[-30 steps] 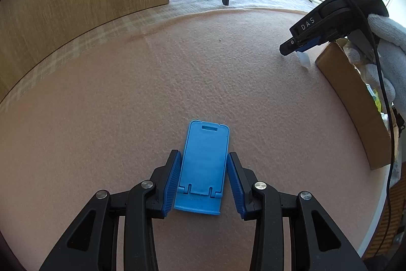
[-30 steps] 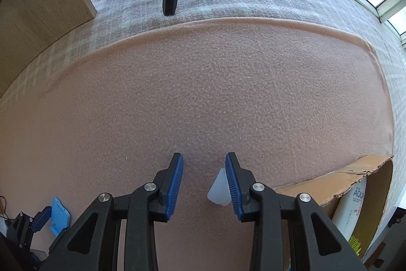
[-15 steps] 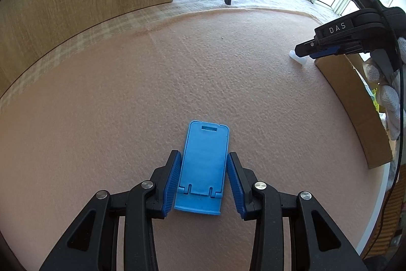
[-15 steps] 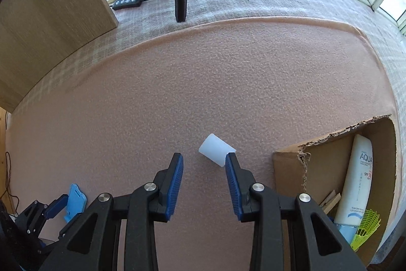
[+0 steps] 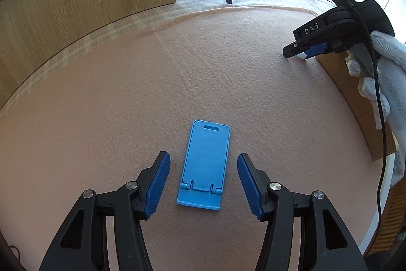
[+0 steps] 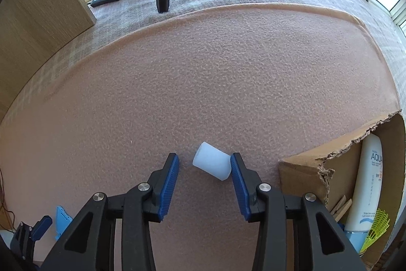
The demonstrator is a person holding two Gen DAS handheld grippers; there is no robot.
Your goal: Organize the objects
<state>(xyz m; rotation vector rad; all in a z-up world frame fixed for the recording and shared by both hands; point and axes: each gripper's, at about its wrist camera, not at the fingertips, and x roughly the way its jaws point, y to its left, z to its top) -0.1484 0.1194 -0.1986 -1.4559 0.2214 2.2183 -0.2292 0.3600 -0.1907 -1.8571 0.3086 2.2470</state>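
The left claw (image 5: 203,182), jaws just opened wide, straddles the flat blue plastic phone stand (image 5: 204,166) near the table's (image 5: 177,67) front edge. The right claw (image 6: 205,178), jaws just opening and narrow, brackets the small white plastic cylinder (image 6: 212,164), which is touching one pad and lying askew; closing may roll it away.

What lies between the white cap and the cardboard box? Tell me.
In the right wrist view, only the right claw's right finger and bare pink mat lie between the white cap and the cardboard box.
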